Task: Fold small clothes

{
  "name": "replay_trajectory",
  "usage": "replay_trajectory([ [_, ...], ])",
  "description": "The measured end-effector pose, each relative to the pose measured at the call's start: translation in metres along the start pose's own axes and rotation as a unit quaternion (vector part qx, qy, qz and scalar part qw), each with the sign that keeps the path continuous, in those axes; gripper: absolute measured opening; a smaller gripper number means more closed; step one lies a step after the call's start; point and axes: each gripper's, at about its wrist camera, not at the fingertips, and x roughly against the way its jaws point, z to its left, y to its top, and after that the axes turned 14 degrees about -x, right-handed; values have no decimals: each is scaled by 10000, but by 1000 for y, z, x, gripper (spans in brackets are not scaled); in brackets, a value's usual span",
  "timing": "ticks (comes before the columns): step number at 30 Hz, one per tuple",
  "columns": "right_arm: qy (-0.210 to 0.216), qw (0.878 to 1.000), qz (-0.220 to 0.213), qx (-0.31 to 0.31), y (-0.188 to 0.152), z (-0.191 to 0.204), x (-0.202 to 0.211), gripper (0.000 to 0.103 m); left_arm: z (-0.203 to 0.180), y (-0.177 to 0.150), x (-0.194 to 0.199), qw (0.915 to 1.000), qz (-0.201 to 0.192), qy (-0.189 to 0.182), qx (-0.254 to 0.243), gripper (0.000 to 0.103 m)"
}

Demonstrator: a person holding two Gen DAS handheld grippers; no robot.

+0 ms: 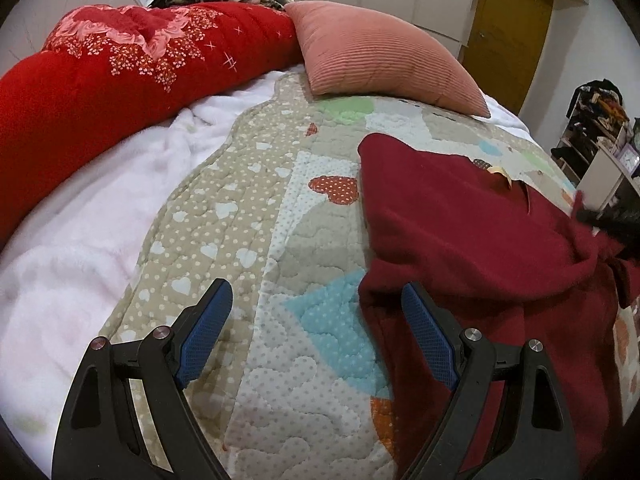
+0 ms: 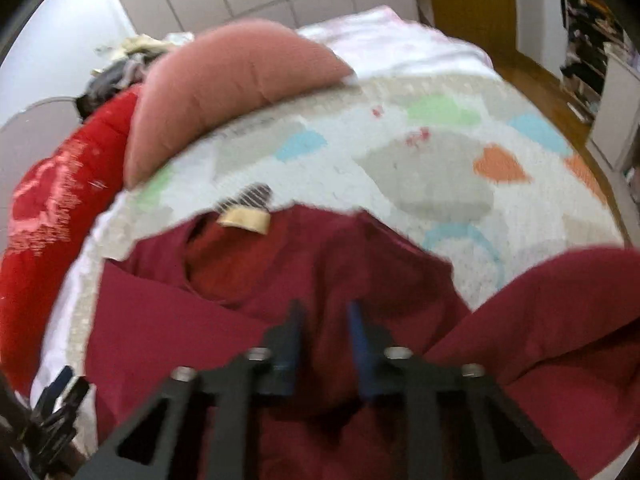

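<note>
My left gripper (image 1: 316, 300) hangs spread and empty beside the dark red garment (image 1: 472, 216), my right gripper (image 2: 322, 312) sits nearly closed over it, gripping nothing I can see, and this soft, limp fleece on the quilt (image 1: 248, 216) looks best pinched at its hem, the pink cushion (image 1: 380, 56) beyond.

One maroon garment (image 1: 472, 220), one pink pillow (image 1: 384, 60), one red bolster (image 1: 120, 76), two grippers.
</note>
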Motion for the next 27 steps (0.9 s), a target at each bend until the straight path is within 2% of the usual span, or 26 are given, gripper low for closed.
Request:
replay_trajectory([
  [1,81,9998,-142,78,1,4,10,12,0,0,1,10000,-28,28,9,87],
  [3,554,9973,-453,167,4,14,38,11,2,0,5,9998,-157,110,66,87],
  [5,1137,9890,-919,241,5,22,72,11,3,1,9,9995,-270,149,111,87],
  [7,1326,9826,-1246,372,-1,23,91,11,4,1,9,9994,-272,155,124,87],
  [8,1235,9827,-1301,463,-4,21,94,11,4,0,8,9996,-229,146,114,87],
  [10,698,9894,-1138,569,-12,12,82,11,2,0,5,9997,-174,130,105,87],
  [11,527,9926,-957,537,-13,7,73,11,1,-1,4,9998,-155,116,95,87],
  [13,516,9973,-467,245,-13,-5,55,15,-1,-1,4,9998,-156,111,58,87],
  [15,628,9975,-326,-35,-11,-10,48,45,-2,-1,5,9997,-182,136,25,87],
  [16,621,9973,-353,-152,-8,-7,46,73,-2,-1,5,9997,-177,135,28,87],
  [17,613,9970,-396,-271,-4,-4,44,89,-2,-1,5,9998,-168,124,34,87],
  [19,547,9970,-310,-460,3,5,35,90,-1,-1,3,9999,-124,102,62,87],
  [21,166,9985,-12,-521,11,15,15,90,0,-1,2,9999,-97,97,77,87],
  [23,-482,9964,582,-378,12,23,-20,90,2,-1,2,9999,-94,104,89,87],
  [24,-589,9946,783,-338,10,22,-33,88,3,-1,3,9998,-99,113,101,87],
  [25,-637,9931,917,-352,6,16,-44,74,4,-1,5,9998,-114,108,114,87],
  [26,-707,9927,896,-379,2,10,-47,56,5,-1,6,9998,-140,97,128,87],
  [27,-662,9944,728,-377,1,4,-41,47,6,-1,7,9997,-162,89,144,87],
])
